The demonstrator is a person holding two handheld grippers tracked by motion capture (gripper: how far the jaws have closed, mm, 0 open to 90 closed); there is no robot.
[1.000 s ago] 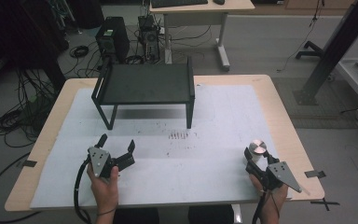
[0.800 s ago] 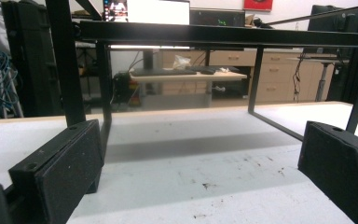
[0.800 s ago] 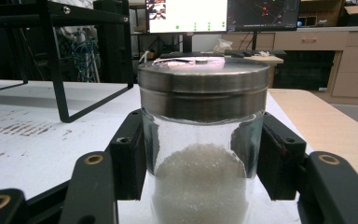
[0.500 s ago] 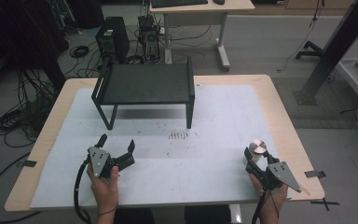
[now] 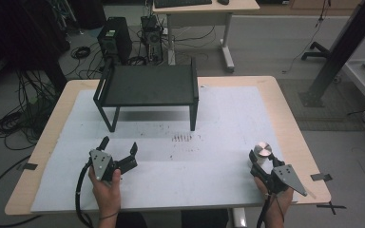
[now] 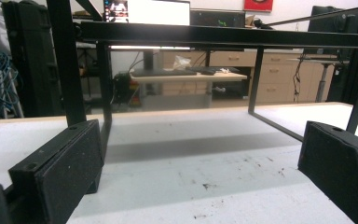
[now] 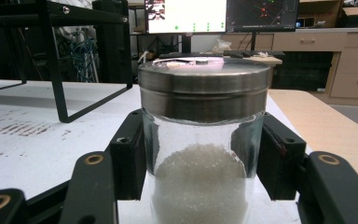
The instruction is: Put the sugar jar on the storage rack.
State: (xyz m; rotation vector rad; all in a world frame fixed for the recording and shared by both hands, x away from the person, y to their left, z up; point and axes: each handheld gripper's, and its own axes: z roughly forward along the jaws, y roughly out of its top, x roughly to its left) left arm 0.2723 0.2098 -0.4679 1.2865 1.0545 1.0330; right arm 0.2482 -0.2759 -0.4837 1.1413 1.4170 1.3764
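Observation:
A glass jar (image 7: pixel 200 154) with a metal lid and white grains inside stands on the white mat near the table's front right (image 5: pixel 263 153). My right gripper (image 5: pixel 262 164) (image 7: pixel 200 158) is shut on the jar, one black jaw pressed to each side of the glass. At the front left my left gripper (image 5: pixel 120 149) (image 6: pixel 191 172) rests low over the mat, open, with nothing between its fingers (image 6: pixel 60 163). It faces the black metal stand (image 5: pixel 147 85) (image 6: pixel 214 35) at the back of the table.
The white mat (image 5: pixel 218 128) covers most of the wooden table (image 5: pixel 285 114) and carries dark scuff marks (image 5: pixel 185 138) near its middle. Behind the table are a desk (image 5: pixel 204 7), computer cases and cables on the floor. A black post (image 5: pixel 337 52) stands at right.

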